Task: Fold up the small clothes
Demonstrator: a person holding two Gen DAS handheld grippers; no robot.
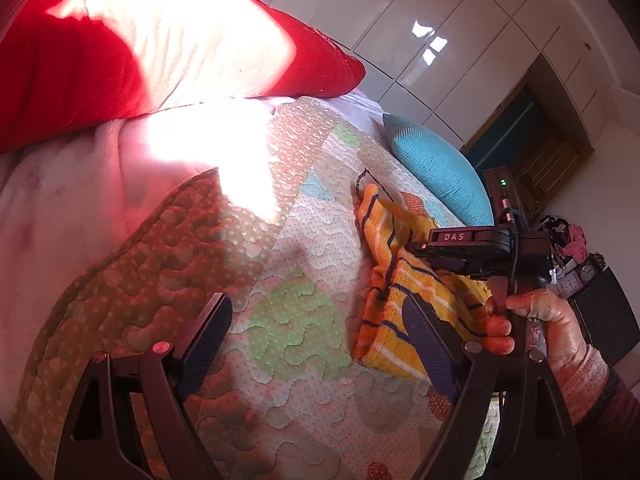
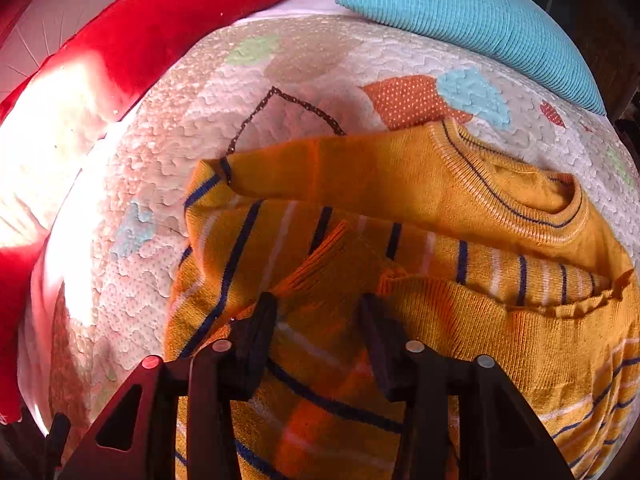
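A small orange sweater [image 2: 400,208] with navy and white stripes lies on the quilted bedspread [image 2: 168,128], both sleeves folded across its front, its neckline at upper right. It also shows in the left wrist view [image 1: 400,280] at right. My right gripper [image 2: 316,312] hovers over the sweater's lower part, jaws open with only a sleeve cuff showing between them. It also shows in the left wrist view [image 1: 416,246], held by a hand [image 1: 540,320] above the sweater. My left gripper [image 1: 316,320] is open and empty over bare quilt, left of the sweater.
A red pillow [image 1: 80,60] lies at the bed's far left and a turquoise cushion [image 2: 472,8] at the far right. A dark chain-like cord [image 2: 280,108] lies on the quilt behind the sweater. White wardrobe doors [image 1: 440,20] and a cluttered side table [image 1: 572,256] stand beyond the bed.
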